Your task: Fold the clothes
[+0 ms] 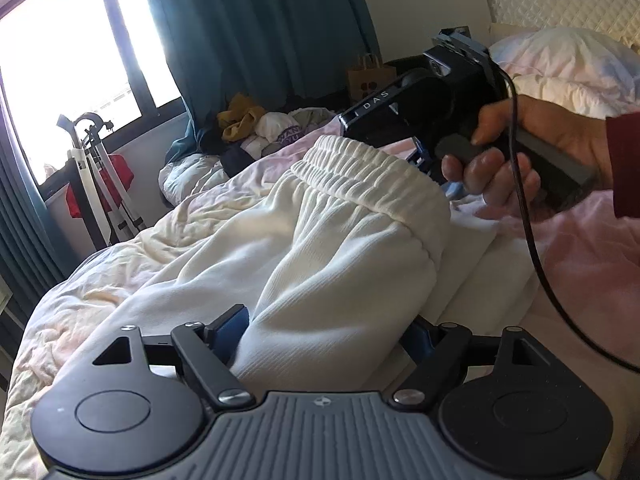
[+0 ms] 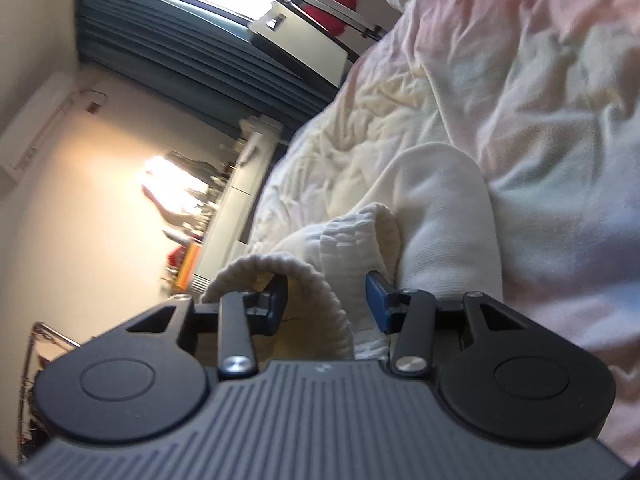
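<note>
Left wrist view showed a pair of cream-white ribbed cotton sweatpants with a gathered elastic waistband (image 1: 320,240) lying on a rumpled pale pink and cream duvet (image 1: 120,280) that covered the bed, well in from its near edge, with the waistband toward the pillow end. The step in hand looked like an early fold: the garment was bunched into a thick roll and both tools were at it, one at each end. The left gripper (image 1: 324,340) had its blue pads spread wide with the thick roll of fabric filling the gap between them; whether the pads truly pressed the cloth I could not tell, though it seemed cradled more than pinched. The right gripper (image 2: 328,304), held by a person's hand (image 1: 516,160) in a dark red sleeve (image 1: 626,164), was at the waistband end. Its jaws stood partly apart, and in the right wrist view a loop of the ribbed waistband (image 2: 304,288) curled up between them, lying against the left pad but clear of the right one, so nothing was clamped. The next move probably called for the right jaws to reseat on the waistband edge and close before the fabric could be carried over flat across the duvet.
</note>
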Demonstrator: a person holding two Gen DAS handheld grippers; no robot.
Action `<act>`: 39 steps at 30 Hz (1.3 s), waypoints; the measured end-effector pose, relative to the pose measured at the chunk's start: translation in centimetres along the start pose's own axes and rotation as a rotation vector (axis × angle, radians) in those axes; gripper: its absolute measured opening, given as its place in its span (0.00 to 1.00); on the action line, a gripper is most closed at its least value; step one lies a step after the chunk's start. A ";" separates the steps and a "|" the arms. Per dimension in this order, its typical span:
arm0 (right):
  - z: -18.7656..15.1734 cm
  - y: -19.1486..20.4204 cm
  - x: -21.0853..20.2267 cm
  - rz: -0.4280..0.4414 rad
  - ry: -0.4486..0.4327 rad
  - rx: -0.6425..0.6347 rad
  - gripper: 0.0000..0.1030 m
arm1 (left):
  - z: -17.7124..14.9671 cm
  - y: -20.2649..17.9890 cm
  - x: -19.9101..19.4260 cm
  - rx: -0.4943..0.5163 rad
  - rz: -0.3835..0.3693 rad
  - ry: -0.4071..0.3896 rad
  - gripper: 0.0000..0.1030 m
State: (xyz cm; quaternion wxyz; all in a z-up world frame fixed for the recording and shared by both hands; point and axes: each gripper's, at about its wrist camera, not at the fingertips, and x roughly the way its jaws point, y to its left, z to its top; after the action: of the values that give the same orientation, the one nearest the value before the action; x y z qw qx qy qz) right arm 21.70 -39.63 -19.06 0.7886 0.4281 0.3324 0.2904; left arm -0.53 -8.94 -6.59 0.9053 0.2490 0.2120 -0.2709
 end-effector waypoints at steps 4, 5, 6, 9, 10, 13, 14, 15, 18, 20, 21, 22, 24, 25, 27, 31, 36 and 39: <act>0.3 1.0 -0.1 0.006 -0.017 0.009 0.14 | -0.3 -0.5 0.3 0.016 0.004 -0.016 0.68; 0.3 1.5 -0.2 -0.003 -0.028 0.007 0.13 | -0.4 -0.6 0.4 0.020 0.007 -0.019 0.68; 0.3 2.3 -0.3 -0.014 -0.043 -0.007 0.13 | -0.4 -0.6 0.4 0.017 0.009 -0.024 0.68; 0.5 4.4 -1.2 -0.012 -0.100 -0.044 0.12 | -0.2 -0.8 0.2 0.003 0.022 -0.052 0.62; 0.6 5.0 -1.7 -0.008 -0.123 -0.055 0.12 | -0.1 -0.9 0.1 0.004 0.028 -0.065 0.56; 0.7 6.2 -3.4 0.030 -0.193 -0.073 0.12 | 1.1 -1.4 -0.1 -0.010 0.031 -0.095 0.47; 0.8 6.6 -4.0 0.044 -0.213 -0.077 0.12 | 1.7 -1.6 0.0 -0.013 0.013 -0.093 0.46; 0.9 6.6 -4.6 0.043 -0.232 -0.080 0.12 | 2.2 -1.8 0.1 -0.016 -0.006 -0.092 0.46; 1.4 5.6 -6.2 -0.002 -0.282 -0.055 0.12 | 3.2 -2.4 0.9 -0.020 -0.057 -0.101 0.47; 1.7 4.1 -6.7 -0.078 -0.291 -0.040 0.12 | 3.4 -2.9 2.0 -0.031 -0.090 -0.086 0.47; 1.9 3.1 -6.6 -0.111 -0.284 -0.025 0.12 | 3.4 -3.1 2.6 -0.031 -0.101 -0.072 0.47; 2.0 1.9 -6.3 -0.140 -0.272 -0.004 0.12 | 3.2 -3.4 3.0 -0.027 -0.110 -0.060 0.50; 1.9 -0.2 -5.4 -0.187 -0.232 0.039 0.12 | 2.9 -3.6 3.7 -0.030 -0.119 -0.043 0.51; 1.8 -1.0 -5.0 -0.200 -0.215 0.057 0.12 | 2.8 -3.4 3.7 -0.046 -0.125 -0.042 0.53; 1.6 -1.7 -4.5 -0.209 -0.201 0.083 0.18 | 2.8 -2.9 3.7 -0.077 -0.136 -0.042 0.53; 1.4 -0.4 -5.1 -0.211 -0.222 0.083 0.25 | 2.7 -2.0 2.6 -0.109 -0.135 -0.055 0.61; -0.2 2.0 -7.6 -0.273 -0.301 0.067 0.57 | 1.9 -0.6 0.5 -0.118 -0.102 -0.045 0.67; -1.4 3.6 -9.6 -0.324 -0.361 0.038 0.82 | 1.5 0.4 -1.4 -0.114 -0.069 -0.056 0.70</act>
State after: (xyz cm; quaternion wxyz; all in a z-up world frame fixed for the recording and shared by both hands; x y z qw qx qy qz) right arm 14.18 -44.40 -13.90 0.8633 0.4291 0.2557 0.0727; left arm -0.97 -9.00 -4.55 0.9138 0.1818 0.2103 -0.2960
